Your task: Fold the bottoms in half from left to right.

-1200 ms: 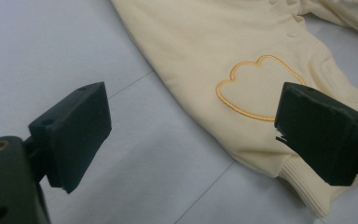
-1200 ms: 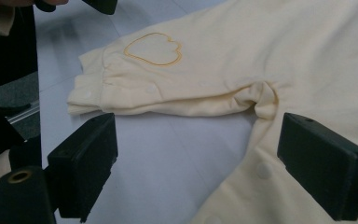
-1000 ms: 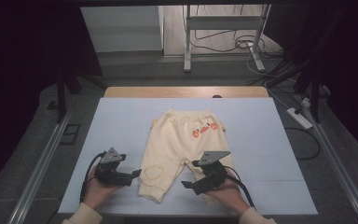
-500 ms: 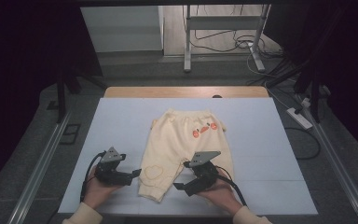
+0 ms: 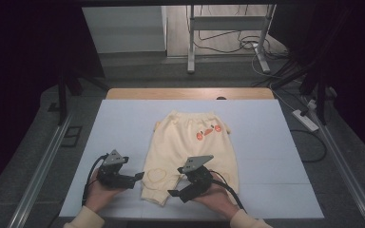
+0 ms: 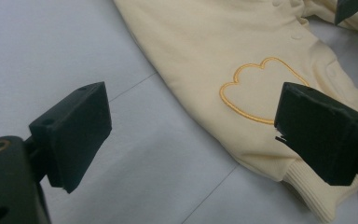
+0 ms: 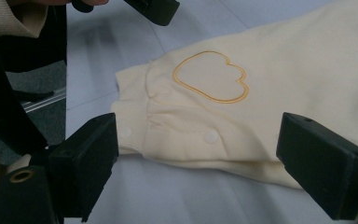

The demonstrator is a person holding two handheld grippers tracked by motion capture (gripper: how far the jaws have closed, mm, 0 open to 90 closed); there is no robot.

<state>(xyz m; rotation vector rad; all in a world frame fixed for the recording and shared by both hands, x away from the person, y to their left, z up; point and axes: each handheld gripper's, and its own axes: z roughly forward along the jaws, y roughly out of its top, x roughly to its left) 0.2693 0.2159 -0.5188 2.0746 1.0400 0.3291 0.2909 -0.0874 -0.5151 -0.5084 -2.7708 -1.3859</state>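
Observation:
Cream baby trousers (image 5: 190, 142) lie flat on the pale table cover (image 5: 123, 123), waistband far, legs toward me, with small orange prints near the waist. An orange outlined heart (image 6: 261, 88) is stitched on the left leg above its ribbed cuff (image 7: 135, 112). My left gripper (image 5: 139, 177) rests left of that leg, open, its jaws spanning the leg's edge with nothing between them (image 6: 198, 140). My right gripper (image 5: 177, 194) is open over the left leg's lower end, and the cuff and snap buttons lie between its jaws (image 7: 205, 163) without being held.
The table's wooden far edge (image 5: 185, 93) shows behind the cover. Metal rails (image 5: 38, 175) run along the left side, and a power strip (image 5: 305, 119) with cables lies on the floor at the right. A cream sleeve (image 7: 9, 18) shows beside the left gripper.
My right gripper has moved left and a little nearer, from the right leg across to the left leg's cuff. The left gripper and the trousers have stayed put.

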